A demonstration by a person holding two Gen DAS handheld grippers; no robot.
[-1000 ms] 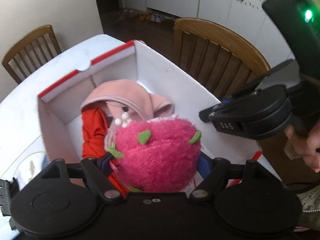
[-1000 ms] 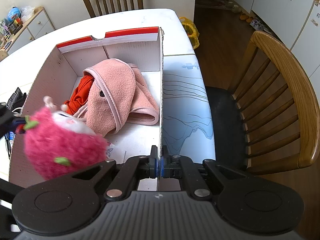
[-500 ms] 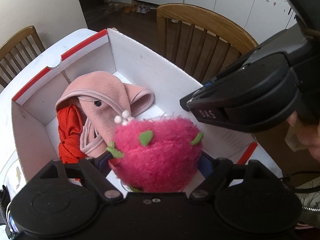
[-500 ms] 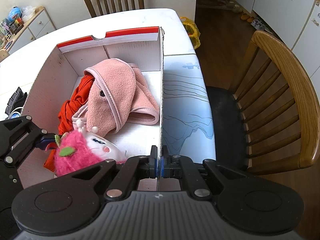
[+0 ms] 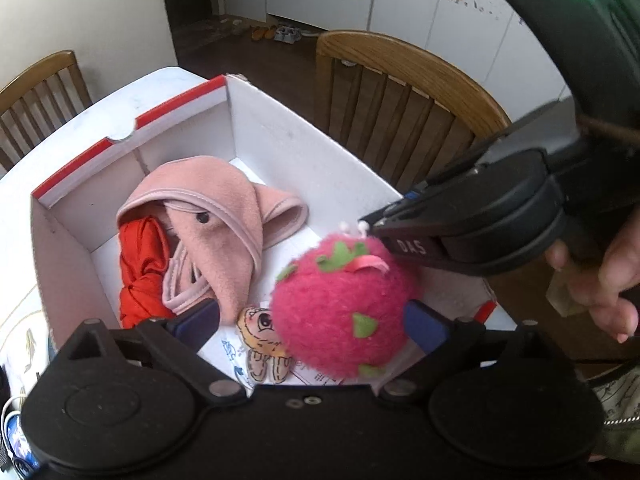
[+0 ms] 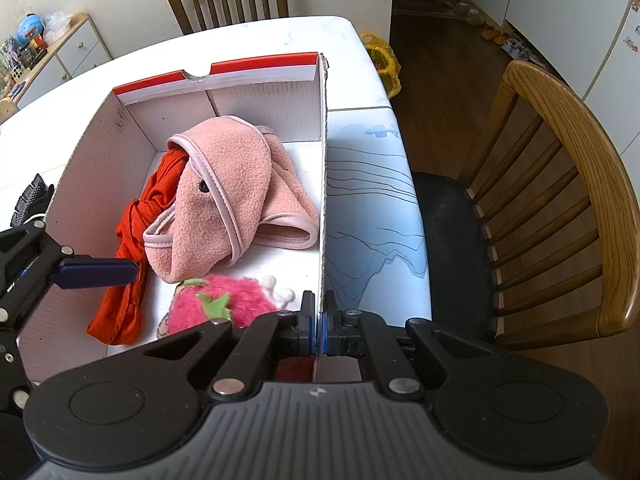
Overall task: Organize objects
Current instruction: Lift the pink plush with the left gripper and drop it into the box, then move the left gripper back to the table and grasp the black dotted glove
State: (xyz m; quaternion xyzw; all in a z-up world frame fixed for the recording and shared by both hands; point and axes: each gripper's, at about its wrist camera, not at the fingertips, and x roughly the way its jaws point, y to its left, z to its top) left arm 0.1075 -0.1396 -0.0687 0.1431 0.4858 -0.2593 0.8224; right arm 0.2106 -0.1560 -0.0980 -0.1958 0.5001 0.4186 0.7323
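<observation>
The left claw (image 5: 316,322) is opening wide over the box (image 5: 304,148). The pink strawberry toy (image 5: 344,304) sits between its two blue fingers (image 5: 196,320). The left finger is clear of the toy; the right finger is just beside it, and whether it touches cannot be told. From the right wrist view, the toy (image 6: 224,306) lies on the box floor at the near end, so it looks let go. The toy is round, so it has no long side to line up. It lies straight ahead of the left claw and just below it, so this hand is the nearer one.

The right claw (image 6: 320,324) is closed tight on the thin right wall of the box (image 6: 322,184), holding it. The toy lies just left of this claw, inside the wall.

Farther in, a pink fleece hat (image 6: 236,192) rests on a red cloth (image 6: 136,216). The box stands on the white counter (image 6: 280,36), with a wooden chair (image 6: 560,168) beside it.
</observation>
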